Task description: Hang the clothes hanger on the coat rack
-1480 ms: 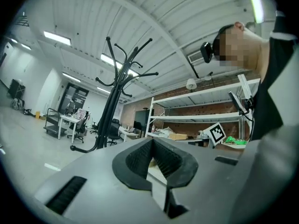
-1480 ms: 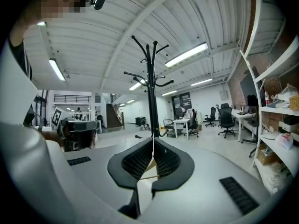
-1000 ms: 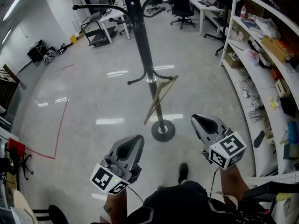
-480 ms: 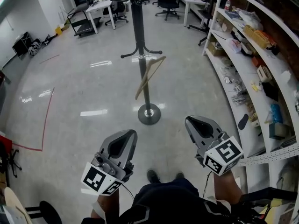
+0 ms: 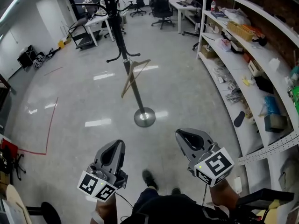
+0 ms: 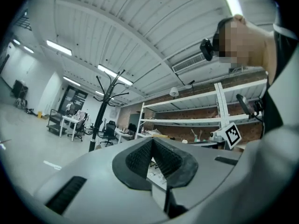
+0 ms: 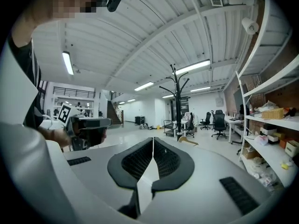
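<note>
the left gripper (image 5: 116,146) is held low at the lower left of the head view, with its marker cube nearest the camera; in the left gripper view its two ribbed pads meet along a single seam with nothing between them, so the jaws are together and empty. the right gripper (image 5: 184,136) is held at the same height to the right; in the right gripper view its pads likewise meet at the tips, jaws together and empty. the two grippers are well apart from each other and from the coat rack (image 5: 125,62). the coat rack is a black pole on a round metal base, standing on the glossy grey floor (image 5: 74,101) ahead of the person. the clothes hanger (image 5: 142,69) is of pale wood and hangs on one of the lower hooks of the coat rack, beside the pole, tilted with one end up to the right and the other down to the left. neither gripper touches the clothes hanger. in the right gripper view the clothes hanger shows low beside the pole, just above the jaw tips. white shelving (image 5: 243,55) with boxes and small parts runs along the right side of the room. desks and office chairs (image 5: 161,3) stand beyond the coat rack. the person's shoe (image 5: 149,179) shows between the grippers.
</note>
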The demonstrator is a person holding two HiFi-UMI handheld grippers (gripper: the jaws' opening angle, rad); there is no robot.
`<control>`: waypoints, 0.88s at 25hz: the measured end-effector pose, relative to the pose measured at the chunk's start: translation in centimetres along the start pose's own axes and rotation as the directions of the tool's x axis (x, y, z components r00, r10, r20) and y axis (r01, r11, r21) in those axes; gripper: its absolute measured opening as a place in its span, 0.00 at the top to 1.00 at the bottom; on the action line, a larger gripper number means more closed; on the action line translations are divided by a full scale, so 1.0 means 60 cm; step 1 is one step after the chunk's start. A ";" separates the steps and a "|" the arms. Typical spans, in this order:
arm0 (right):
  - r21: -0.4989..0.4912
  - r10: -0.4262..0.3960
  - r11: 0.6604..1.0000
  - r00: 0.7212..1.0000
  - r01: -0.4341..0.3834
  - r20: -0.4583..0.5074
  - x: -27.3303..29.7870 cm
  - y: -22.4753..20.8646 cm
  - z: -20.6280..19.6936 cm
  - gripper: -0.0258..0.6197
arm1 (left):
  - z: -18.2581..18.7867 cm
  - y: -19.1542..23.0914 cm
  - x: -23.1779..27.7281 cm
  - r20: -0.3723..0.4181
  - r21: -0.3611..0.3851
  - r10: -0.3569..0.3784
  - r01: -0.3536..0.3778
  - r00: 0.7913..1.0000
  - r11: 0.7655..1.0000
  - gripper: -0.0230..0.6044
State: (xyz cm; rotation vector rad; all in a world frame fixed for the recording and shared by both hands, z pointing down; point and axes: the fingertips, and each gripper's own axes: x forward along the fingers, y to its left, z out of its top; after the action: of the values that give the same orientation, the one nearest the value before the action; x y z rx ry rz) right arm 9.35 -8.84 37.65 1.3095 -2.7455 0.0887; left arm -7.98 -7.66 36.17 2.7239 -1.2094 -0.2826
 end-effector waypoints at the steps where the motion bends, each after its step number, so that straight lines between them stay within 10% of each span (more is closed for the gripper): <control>1: 0.004 0.002 1.000 1.000 -0.002 0.004 -0.023 0.001 -0.005 0.95 | -0.004 -0.014 -0.007 -0.001 -0.024 0.017 -0.017 1.000 1.000 0.96; 22: 0.076 -0.108 0.991 0.994 0.108 -0.013 -0.191 0.255 -0.035 0.95 | -0.020 -0.130 -0.315 -0.092 0.015 0.028 -0.027 0.995 1.000 0.96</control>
State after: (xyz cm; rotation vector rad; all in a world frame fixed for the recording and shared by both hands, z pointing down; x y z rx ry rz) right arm 4.74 9.82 38.30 1.4705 -2.6821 0.1934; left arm -14.54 11.65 37.82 2.6965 -1.2268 -0.1439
